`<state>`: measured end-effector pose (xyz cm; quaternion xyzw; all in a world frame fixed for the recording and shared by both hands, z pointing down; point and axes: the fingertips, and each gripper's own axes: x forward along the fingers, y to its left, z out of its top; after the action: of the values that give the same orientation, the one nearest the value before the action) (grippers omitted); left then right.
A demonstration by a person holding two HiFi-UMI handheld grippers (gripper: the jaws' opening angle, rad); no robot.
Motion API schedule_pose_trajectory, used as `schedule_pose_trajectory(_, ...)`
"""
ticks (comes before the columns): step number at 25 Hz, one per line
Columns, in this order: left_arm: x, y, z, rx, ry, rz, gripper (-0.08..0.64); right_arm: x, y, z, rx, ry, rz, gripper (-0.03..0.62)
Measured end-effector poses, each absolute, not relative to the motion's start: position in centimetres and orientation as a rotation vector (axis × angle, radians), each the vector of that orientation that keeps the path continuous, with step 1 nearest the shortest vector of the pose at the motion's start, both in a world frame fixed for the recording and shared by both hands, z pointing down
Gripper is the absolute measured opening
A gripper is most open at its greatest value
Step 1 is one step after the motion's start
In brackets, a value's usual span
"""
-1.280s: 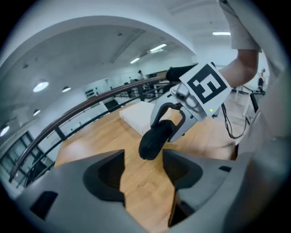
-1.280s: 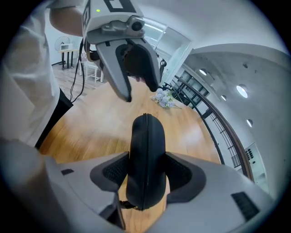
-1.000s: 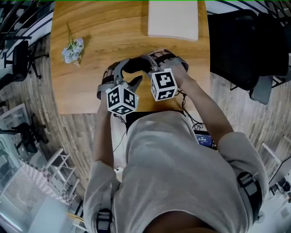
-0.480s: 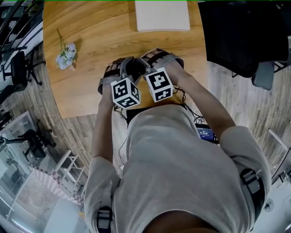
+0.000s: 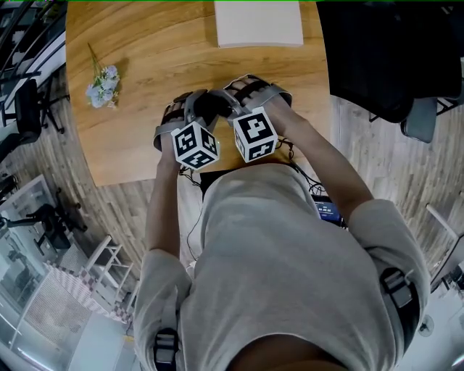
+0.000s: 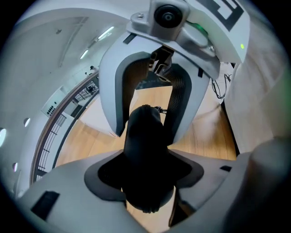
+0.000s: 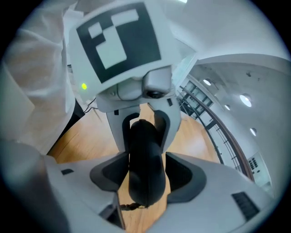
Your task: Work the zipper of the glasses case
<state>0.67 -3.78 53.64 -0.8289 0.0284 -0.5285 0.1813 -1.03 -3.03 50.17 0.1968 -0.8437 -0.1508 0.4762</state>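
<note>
A black glasses case (image 5: 210, 107) hangs just above the wooden table (image 5: 138, 51), held between both grippers. In the left gripper view the case (image 6: 145, 150) fills the gap of my left gripper (image 6: 148, 175), whose jaws have just been closing, and both pads lie against its sides. My right gripper (image 7: 146, 170) is shut on the other end of the case (image 7: 144, 154). A short zipper pull (image 7: 129, 206) dangles at that end. From the head view the left gripper (image 5: 194, 109) and right gripper (image 5: 230, 101) face each other over the case.
A sprig of pale flowers (image 5: 101, 83) lies at the table's left. At the far edge sits a white flat box (image 5: 257, 22). A black chair (image 5: 391, 58) stands to the right. The table's near edge runs just below the grippers.
My left gripper has come down onto the case and its jaws have drawn in around it. The right gripper has kept its hold and place.
</note>
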Motion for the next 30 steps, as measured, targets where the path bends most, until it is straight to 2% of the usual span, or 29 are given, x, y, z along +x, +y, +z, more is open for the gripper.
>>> schedule_pose_trajectory(3,-0.3,-4.6,53.6,-2.378,0.165,-1.461,0.287,0.3,-3.6,47.7,0.697,-2.236,-0.24,0.267)
schedule_pose_trajectory(6,-0.8,-4.7,53.2,-2.458,0.208,-1.407,0.287,2.9,-3.9,45.3,0.953,-2.473,0.092,0.262)
schedule_pose_trajectory(7,-0.8,-4.7,53.2,-2.477,0.212,-1.396,0.287,3.9,-3.8,45.0,1.018,-2.524,0.201,0.232)
schedule_pose_trajectory(9,-0.9,-4.5,53.2,-2.499,0.213,-1.377,0.287,5.5,-3.8,44.6,1.128,-2.591,0.364,0.07)
schedule_pose_trajectory(12,-0.8,-4.5,52.9,-2.506,0.215,-1.344,0.287,7.0,-3.6,45.0,1.198,-2.633,0.498,0.034)
schedule_pose_trajectory(18,-0.9,-4.5,51.3,-2.518,0.203,-1.26,0.287,7.3,-2.7,46.4,1.131,-2.696,0.647,0.035)
schedule_pose_trajectory(19,-1.0,-4.3,51.1,-2.518,0.191,-1.243,0.287,7.1,-2.5,46.6,1.106,-2.711,0.669,0.056)
schedule_pose_trajectory(21,-1.0,-4.1,50.5,-2.526,0.173,-1.206,0.287,6.8,-2.1,46.7,1.027,-2.766,0.778,0.169)
schedule_pose_trajectory(25,-1.1,-3.7,49.8,-2.537,0.158,-1.163,0.287,6.3,-1.7,46.7,0.924,-2.841,0.954,0.169)
schedule_pose_trajectory(30,-1.2,-3.6,50.0,-2.533,0.136,-1.165,0.287,6.2,-1.6,46.9,0.921,-2.838,0.9,0.139)
